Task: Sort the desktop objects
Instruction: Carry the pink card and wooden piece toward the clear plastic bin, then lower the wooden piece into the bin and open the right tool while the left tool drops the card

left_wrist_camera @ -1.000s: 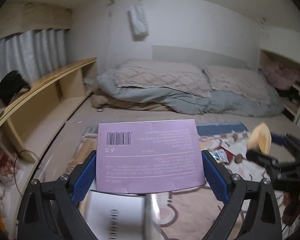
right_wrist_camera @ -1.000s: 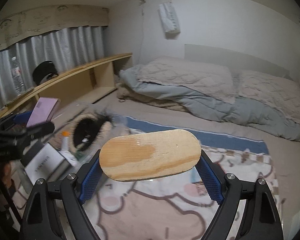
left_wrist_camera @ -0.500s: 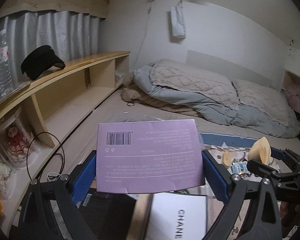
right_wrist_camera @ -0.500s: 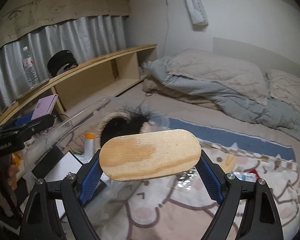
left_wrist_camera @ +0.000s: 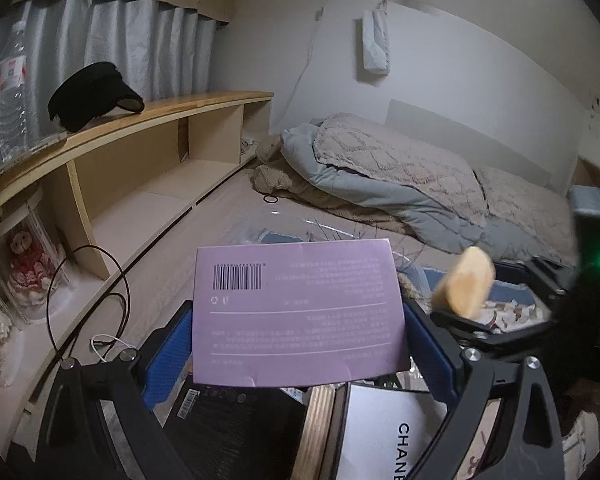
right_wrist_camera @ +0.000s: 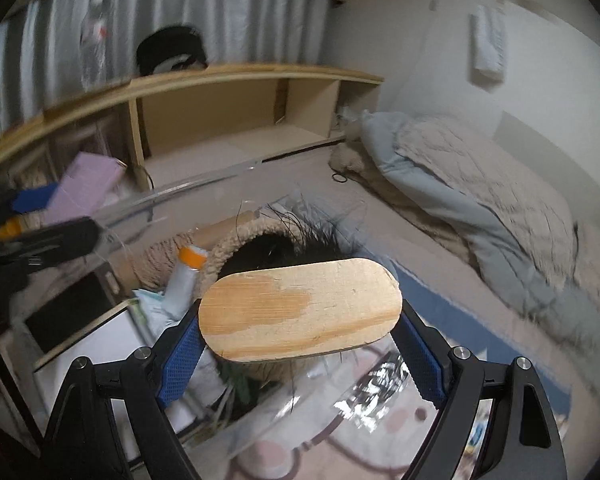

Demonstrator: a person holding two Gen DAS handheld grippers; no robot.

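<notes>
Barcode marks lilac box [left_wrist_camera: 298,312] clamped by left gripper [left_wrist_camera: 298,344]; right gripper [right_wrist_camera: 300,344] clamps wooden oval [right_wrist_camera: 300,316].

A home bedroom: rumpled duvet [left_wrist_camera: 384,184] on a low bed, curtained window [left_wrist_camera: 140,40], wooden shelf [left_wrist_camera: 172,120] alongside.

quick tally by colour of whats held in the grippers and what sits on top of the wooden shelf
purple: 1, the box clamped in the left hand-held gripper
tan wood: 1, the oval piece clamped in the right hand-held gripper
black: 1, the visor cap on the shelf top
clear: 1, the water bottle on the shelf top
total: 4
</notes>
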